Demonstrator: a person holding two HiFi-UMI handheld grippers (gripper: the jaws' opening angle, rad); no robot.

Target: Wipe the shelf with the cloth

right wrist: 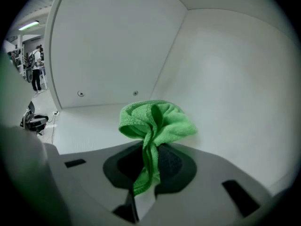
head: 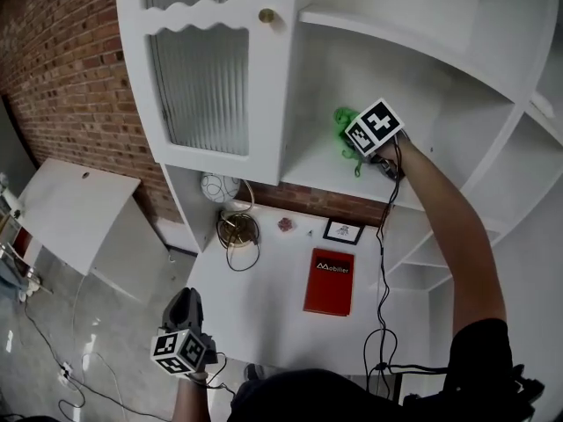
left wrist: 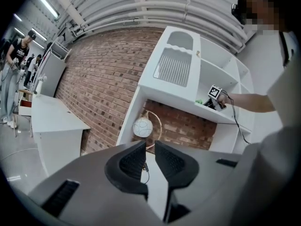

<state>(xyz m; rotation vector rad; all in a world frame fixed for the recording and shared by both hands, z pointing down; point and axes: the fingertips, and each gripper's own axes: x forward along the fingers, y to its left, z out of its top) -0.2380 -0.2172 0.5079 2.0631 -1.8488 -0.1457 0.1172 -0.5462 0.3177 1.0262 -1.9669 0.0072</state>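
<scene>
The right gripper pinches a hanging fold of the green cloth between its jaws, so the bunched bulk sticks out ahead of the tips as a pad; the arm reaches up into the open white compartment, holding that bunch just over the shelf near the back corner, where wiping would likely start. The left gripper hangs low over the white desk, well apart from the shelf, jaws a narrow gap apart with nothing between them; it seems parked, since one gripper suffices.
</scene>
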